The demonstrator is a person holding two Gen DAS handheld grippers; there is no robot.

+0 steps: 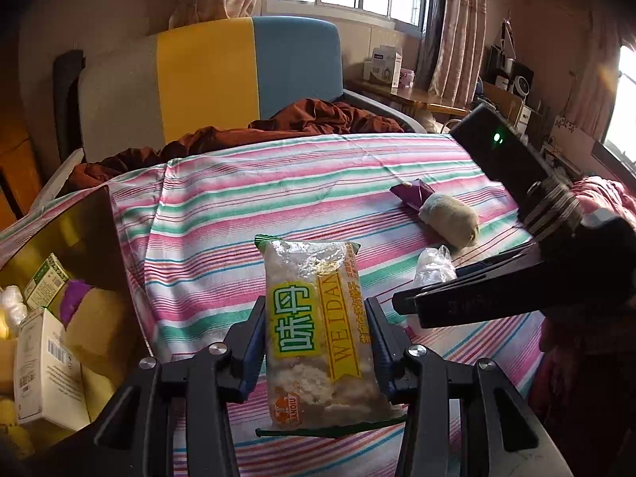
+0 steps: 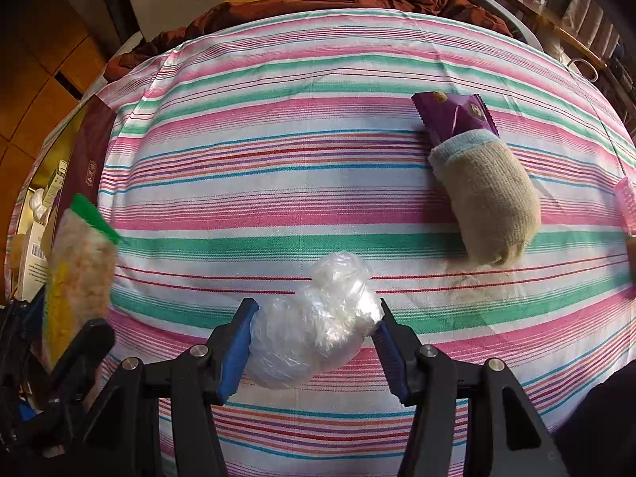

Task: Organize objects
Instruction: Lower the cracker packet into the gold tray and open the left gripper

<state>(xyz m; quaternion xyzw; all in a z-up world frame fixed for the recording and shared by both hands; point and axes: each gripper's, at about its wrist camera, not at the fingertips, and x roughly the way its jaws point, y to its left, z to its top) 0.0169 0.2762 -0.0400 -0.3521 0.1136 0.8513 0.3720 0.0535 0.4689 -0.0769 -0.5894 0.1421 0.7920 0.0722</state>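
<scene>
Left gripper clamps the snack pack by its long edges, lifted off the striped cloth, centre frame. Looks light, crinkly, slippery; contents likely crumble, so gentle mid-body hold. Right gripper has pads pressing a wad of clear plastic, bottom centre, on the cloth. Soft, near weightless, squashes easily. Box lower left holds sorted items. Sock and purple wrapper upper right, untouched.

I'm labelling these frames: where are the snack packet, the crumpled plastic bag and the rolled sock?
snack packet [image 1: 314, 334], left wrist view, on its green-and-yellow label.
crumpled plastic bag [image 2: 314, 326], right wrist view, on its middle.
rolled sock [image 2: 491, 206], right wrist view, on its beige body.
</scene>
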